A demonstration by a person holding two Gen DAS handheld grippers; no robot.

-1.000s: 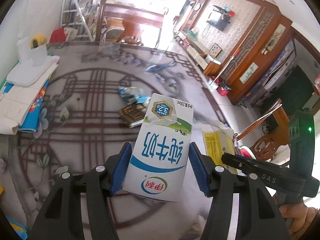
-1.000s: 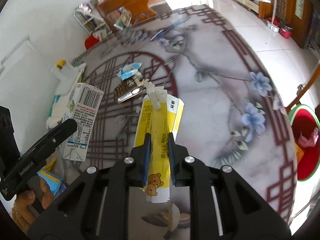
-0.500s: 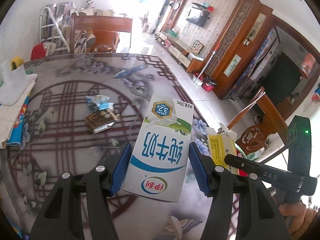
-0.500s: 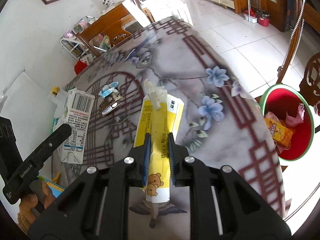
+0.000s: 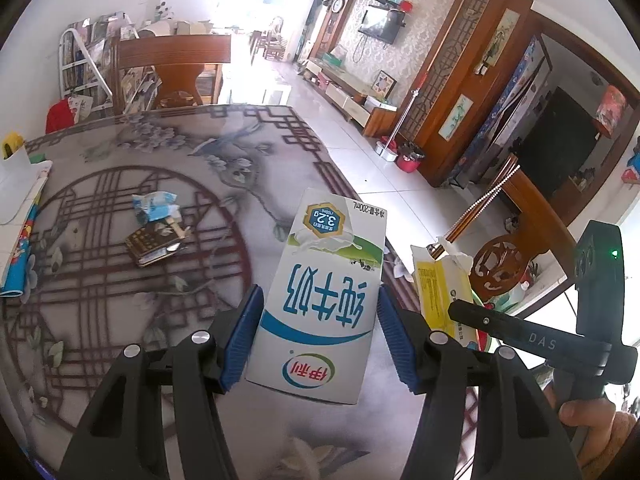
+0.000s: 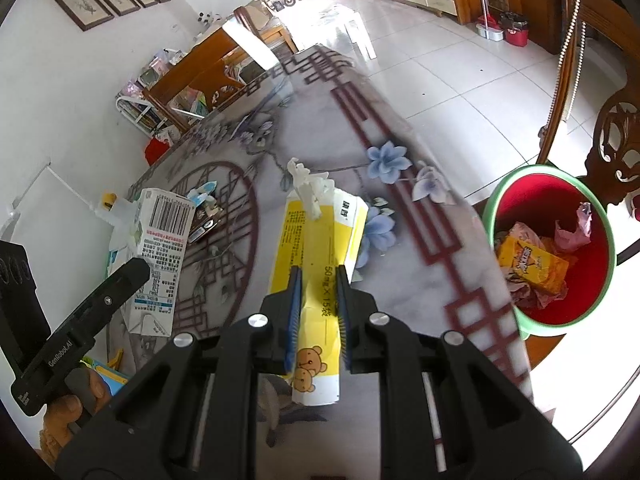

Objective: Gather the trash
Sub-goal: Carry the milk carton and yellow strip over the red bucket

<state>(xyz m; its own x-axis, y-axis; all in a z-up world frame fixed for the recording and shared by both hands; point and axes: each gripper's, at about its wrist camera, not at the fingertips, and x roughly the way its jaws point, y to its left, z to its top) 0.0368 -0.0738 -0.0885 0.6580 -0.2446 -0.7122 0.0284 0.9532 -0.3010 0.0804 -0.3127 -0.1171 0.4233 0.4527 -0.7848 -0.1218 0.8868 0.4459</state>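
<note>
Left gripper (image 5: 320, 332) pinches white milk carton (image 5: 326, 280); right gripper (image 6: 318, 300) pinches flattened yellow box (image 6: 320, 240).

Daylight enters from the far doorway (image 5: 256, 12), which is blown out to white in the left view. The floor (image 5: 360, 152) carries strong glare. Both views are bright, with heavy fisheye bending and dark corners. The table edge (image 6: 472, 248) is smeared by motion blur in the right view; the carton (image 5: 324, 304) print reads sharp. Shadows are soft.
</note>
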